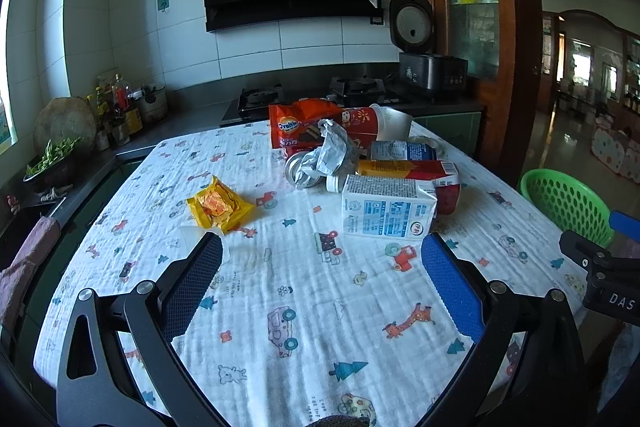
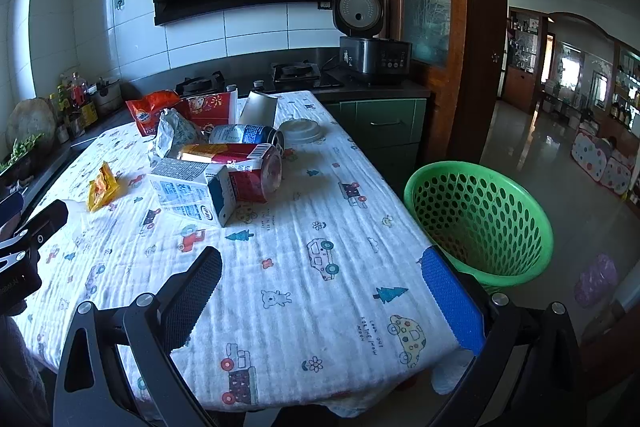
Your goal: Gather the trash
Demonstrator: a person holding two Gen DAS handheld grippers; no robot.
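Observation:
Trash lies on the table's patterned cloth [image 1: 304,291]: a yellow wrapper [image 1: 219,207], a white milk carton [image 1: 386,206], a red can [image 1: 408,171], a blue can [image 1: 404,149], crumpled foil [image 1: 332,153], an orange Ovaltine bag [image 1: 298,123] and a red paper cup [image 1: 368,123]. A green perforated basket [image 2: 480,223] stands on the floor right of the table. My left gripper [image 1: 322,259] is open and empty, short of the carton and wrapper. My right gripper [image 2: 322,273] is open and empty over the table's near right part, beside the basket.
A counter with a gas stove [image 1: 304,95] and an open rice cooker [image 1: 424,59] runs behind the table. Bottles and jars [image 1: 120,107] crowd the left counter. A wooden cabinet [image 1: 476,7] and doorway stand at right. A white lid [image 2: 302,131] lies on the cloth.

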